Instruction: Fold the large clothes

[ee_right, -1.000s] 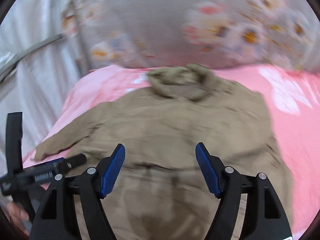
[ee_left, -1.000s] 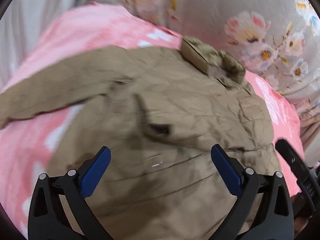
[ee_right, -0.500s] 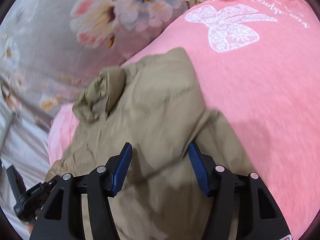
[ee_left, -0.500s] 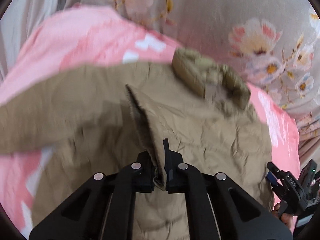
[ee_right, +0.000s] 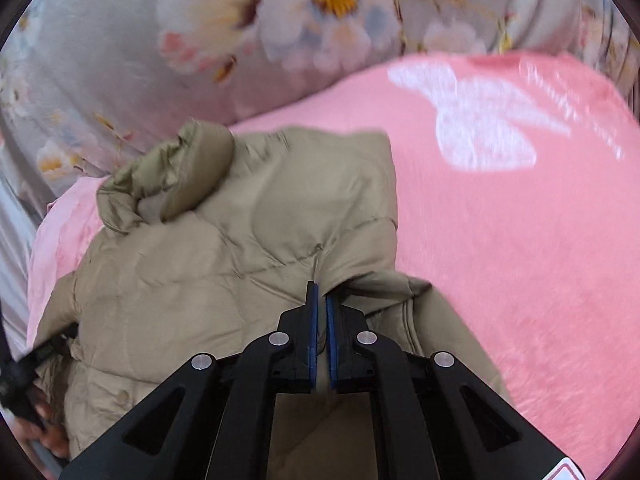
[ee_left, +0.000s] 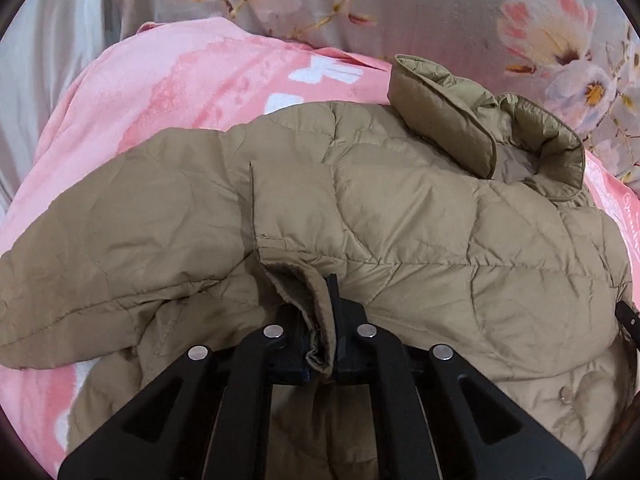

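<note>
A pink blanket (ee_left: 208,76) covers the bed in front of you, printed with white bow shapes and a line of white script too blurred and cut off to read. Behind it hangs grey fabric with pink and white flowers (ee_right: 224,36).

Spread across the blanket lies the quilted tan puffer jacket (ee_left: 420,220), front side down as far as you can tell, its stand-up collar (ee_left: 480,128) toward the flowered fabric. One sleeve (ee_left: 112,240) stretches out to the left in the left wrist view; its cuff is cut off by the picture edge. The lower hem is hidden beneath both tools. The stitching makes rounded, puffy panels, and a snap button shows near the jacket's lower right edge.

Your left gripper (ee_left: 320,344) has its fingers pressed together, pinching a raised fold of the jacket's edge. Your right gripper (ee_right: 321,320) has its blue-padded fingers (ee_right: 313,328) drawn nearly together, nipping a small pucker of jacket fabric at their tips. The right wrist view is motion-blurred.
</note>
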{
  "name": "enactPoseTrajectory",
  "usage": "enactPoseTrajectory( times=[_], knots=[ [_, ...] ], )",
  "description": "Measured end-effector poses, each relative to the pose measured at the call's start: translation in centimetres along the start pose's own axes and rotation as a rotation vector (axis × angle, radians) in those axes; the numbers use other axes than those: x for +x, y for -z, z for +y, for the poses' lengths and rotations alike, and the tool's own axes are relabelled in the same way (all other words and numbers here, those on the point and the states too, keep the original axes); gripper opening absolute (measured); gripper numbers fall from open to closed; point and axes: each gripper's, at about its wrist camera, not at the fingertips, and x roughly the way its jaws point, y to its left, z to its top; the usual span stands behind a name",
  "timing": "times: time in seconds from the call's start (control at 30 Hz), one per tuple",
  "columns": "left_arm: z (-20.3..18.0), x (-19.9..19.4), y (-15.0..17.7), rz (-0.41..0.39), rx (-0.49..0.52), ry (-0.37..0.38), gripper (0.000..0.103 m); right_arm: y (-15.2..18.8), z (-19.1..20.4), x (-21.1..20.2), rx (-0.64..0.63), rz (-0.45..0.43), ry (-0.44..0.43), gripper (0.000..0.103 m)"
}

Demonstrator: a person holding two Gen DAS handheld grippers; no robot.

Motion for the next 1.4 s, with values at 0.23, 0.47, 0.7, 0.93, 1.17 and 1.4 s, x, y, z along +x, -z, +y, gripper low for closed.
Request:
enactPoseTrajectory(
  times=[0.23, 0.47, 0.7, 0.93, 1.17, 1.4],
  knots=[
    [-0.9, 0.2, 0.8, -0.036, 0.044, -0.053, 0.007, 1.1, 1.5, 1.2, -0.085, -0.001, 0.092, 0.005],
    [-2.1, 0.4, 1.0, -0.046, 0.09, -0.109, 0.01, 0.8, 1.2, 1.4, -0.07, 0.019, 0.062, 0.008],
    [1.5, -5.7, 1.7, -0.1, 0.006, -0.062, 0.065, 2.5, 0.9, -5.7, -0.126, 0.013, 0.085, 0.03],
    [-3.6, -8.5, -2.5, -0.161, 0.023, 0.038, 0.071, 0.2, 8.8, -6.0, -0.231, -0.078, 0.007, 0.027],
    [-8.1, -1.4, -0.7, -0.014, 0.122, -0.033, 0.071, 2.6, 12.6, 0.6, -0.282, 0.064, -0.006, 0.024],
    [-7.7, -0.8, 1.6, -0.06, 0.115, -0.058, 0.077, 4.4, 12.9, 0.9, -0.303, 0.028, 0.031, 0.024]
  ],
)
